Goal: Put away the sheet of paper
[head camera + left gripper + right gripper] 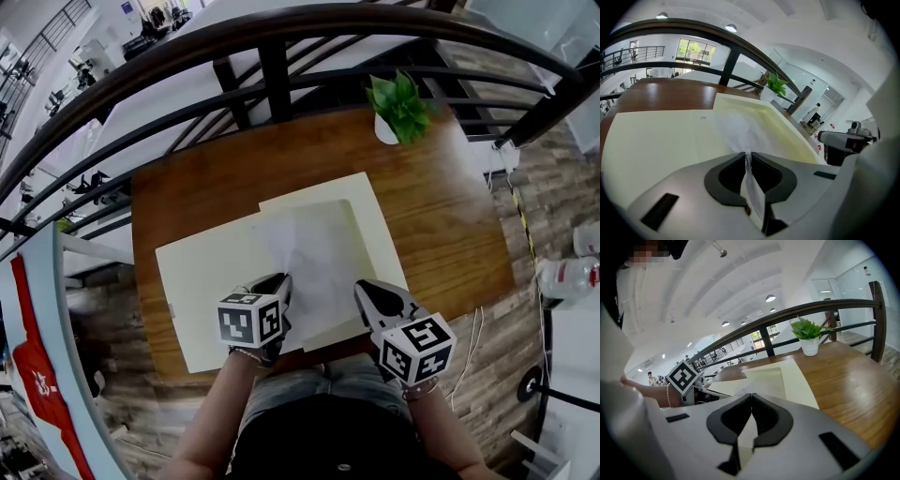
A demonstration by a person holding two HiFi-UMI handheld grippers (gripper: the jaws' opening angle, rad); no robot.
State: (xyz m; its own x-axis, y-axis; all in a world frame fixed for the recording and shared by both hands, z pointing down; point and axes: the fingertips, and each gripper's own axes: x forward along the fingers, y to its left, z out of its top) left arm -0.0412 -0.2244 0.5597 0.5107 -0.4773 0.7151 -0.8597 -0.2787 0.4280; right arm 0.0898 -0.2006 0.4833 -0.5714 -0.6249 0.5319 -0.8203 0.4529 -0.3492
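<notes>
The sheet of paper [314,248] lies flat on 2 overlapping cream panels [202,281] spread over the middle of the wooden table [187,187]. Its near edge reaches the side of the table where the person stands.

The left gripper [281,278] is at the sheet's near left corner. In the left gripper view its 2 jaws are pressed together with no gap to speak of, and the white sheet [736,129] runs right through between the pads. The gripper [746,153] has the paper pinched. The paper bends up out of the pinch and fans out across the cream surface ahead.

The right gripper [361,286] is at the near right corner of the same sheet. Its own view shows the jaw tips [751,395] meeting, and a pale strip of the sheet [740,388] is caught between them. It too is clamped onto the paper. From there you can see the left gripper's marker cube [683,377] just beside it, with a bracelet on the wrist behind.

Both grippers tilt down toward the table, side by side, with the sheet's near edge spanning between them.

A small potted plant [401,105] sits at the far right corner of the table, well apart from the paper. A dark curved railing [281,56] runs just behind the table.
</notes>
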